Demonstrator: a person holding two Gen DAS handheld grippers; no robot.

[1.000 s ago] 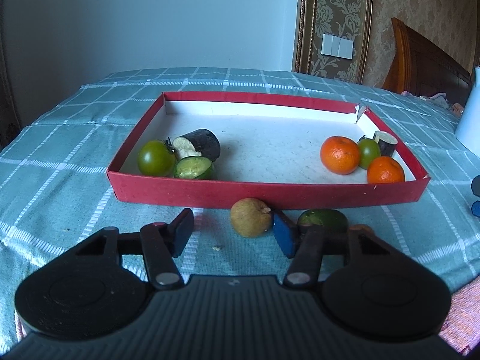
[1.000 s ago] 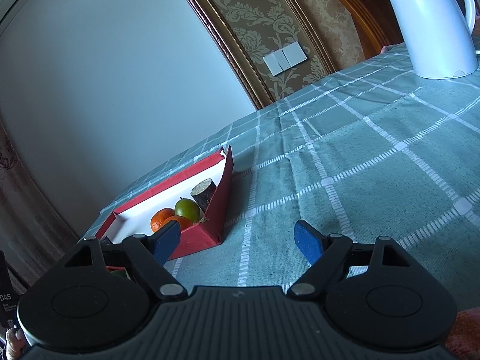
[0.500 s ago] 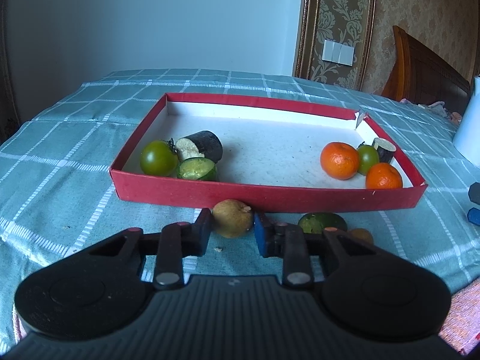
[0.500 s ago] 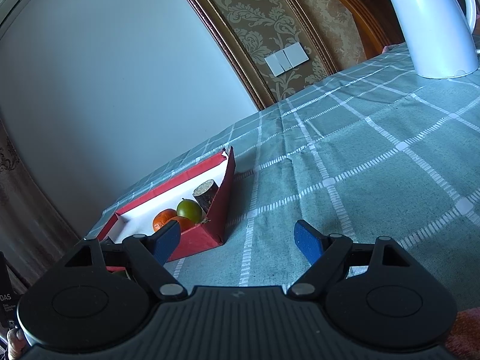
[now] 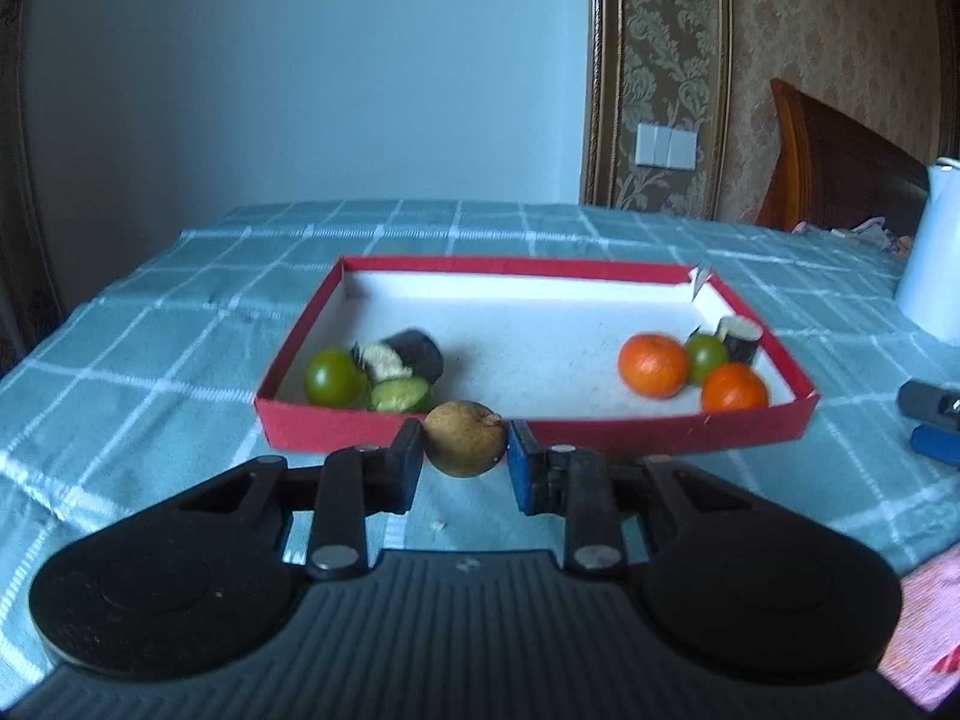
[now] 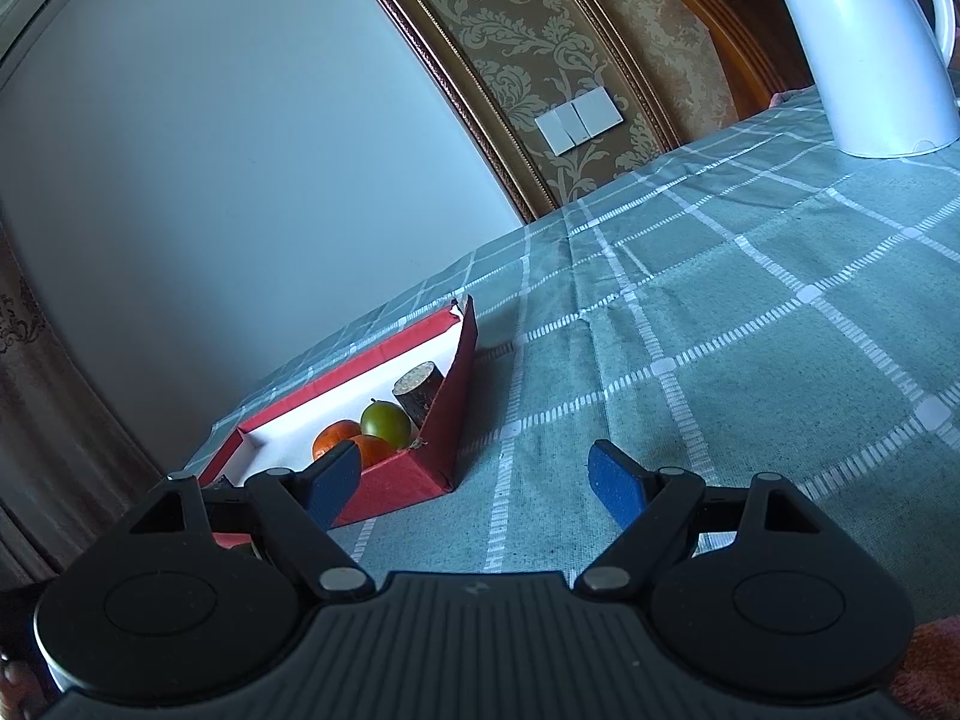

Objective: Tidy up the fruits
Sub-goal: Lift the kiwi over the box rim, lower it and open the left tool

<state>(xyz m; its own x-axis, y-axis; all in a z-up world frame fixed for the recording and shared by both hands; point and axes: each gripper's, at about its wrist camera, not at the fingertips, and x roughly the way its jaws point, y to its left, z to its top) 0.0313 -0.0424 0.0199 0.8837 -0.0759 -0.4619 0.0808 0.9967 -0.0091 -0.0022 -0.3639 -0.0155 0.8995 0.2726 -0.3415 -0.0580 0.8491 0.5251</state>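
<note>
My left gripper (image 5: 465, 456) is shut on a small brown round fruit (image 5: 463, 438), lifted just off the cloth in front of the red tray (image 5: 540, 426). Inside the tray's left end lie a green tomato (image 5: 335, 378), a cucumber slice (image 5: 401, 393) and a dark eggplant piece (image 5: 408, 354). Its right end holds two oranges (image 5: 653, 365), a green fruit (image 5: 707, 355) and another dark piece (image 5: 741, 337). My right gripper (image 6: 474, 486) is open over bare cloth, right of the tray corner (image 6: 444, 462), with nothing between its fingers.
A white kettle (image 6: 870, 48) stands at the far right of the checked tablecloth (image 6: 720, 324). The right gripper's fingers (image 5: 930, 420) show at the left view's right edge. A pink cloth (image 5: 924, 630) lies at the near right. A wooden headboard and wall stand behind.
The left gripper's jaws closed on the brown fruit and rose with it, so the tray now looks lower and farther. The green and orange pieces beside it are now hidden. The right gripper stayed still.
</note>
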